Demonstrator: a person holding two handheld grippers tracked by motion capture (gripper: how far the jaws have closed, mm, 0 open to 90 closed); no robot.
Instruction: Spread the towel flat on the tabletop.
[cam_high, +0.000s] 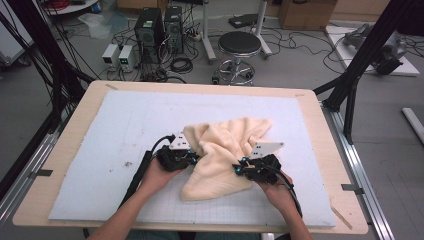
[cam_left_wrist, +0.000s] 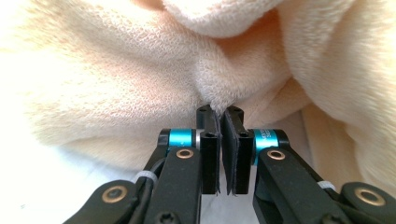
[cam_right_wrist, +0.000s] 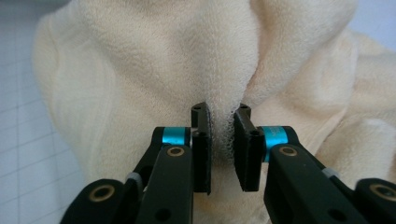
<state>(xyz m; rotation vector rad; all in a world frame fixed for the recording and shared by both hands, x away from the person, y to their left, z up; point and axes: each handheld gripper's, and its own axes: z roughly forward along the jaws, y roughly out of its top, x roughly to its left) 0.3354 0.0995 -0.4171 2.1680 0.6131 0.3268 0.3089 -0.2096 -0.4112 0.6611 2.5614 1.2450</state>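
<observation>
A crumpled cream fleece towel (cam_high: 225, 145) lies in a heap on the white gridded mat (cam_high: 120, 125), a little right of its middle. At the heap's left side my left gripper (cam_high: 193, 159) is shut on a thin fold. In the left gripper view the jaws (cam_left_wrist: 220, 113) stand almost together, with the towel (cam_left_wrist: 116, 70) pinched at their tips. My right gripper (cam_high: 240, 168) bites the heap's right side. In the right gripper view its jaws (cam_right_wrist: 221, 114) squeeze a thicker ridge of the towel (cam_right_wrist: 154, 60). A hand holds each gripper from the table's near edge.
The mat covers most of a wooden table (cam_high: 80, 107). Behind the table, on the floor, stand a round stool (cam_high: 239, 45), computer towers (cam_high: 150, 27) and loose cables. Black frame posts (cam_high: 367, 47) rise at both sides.
</observation>
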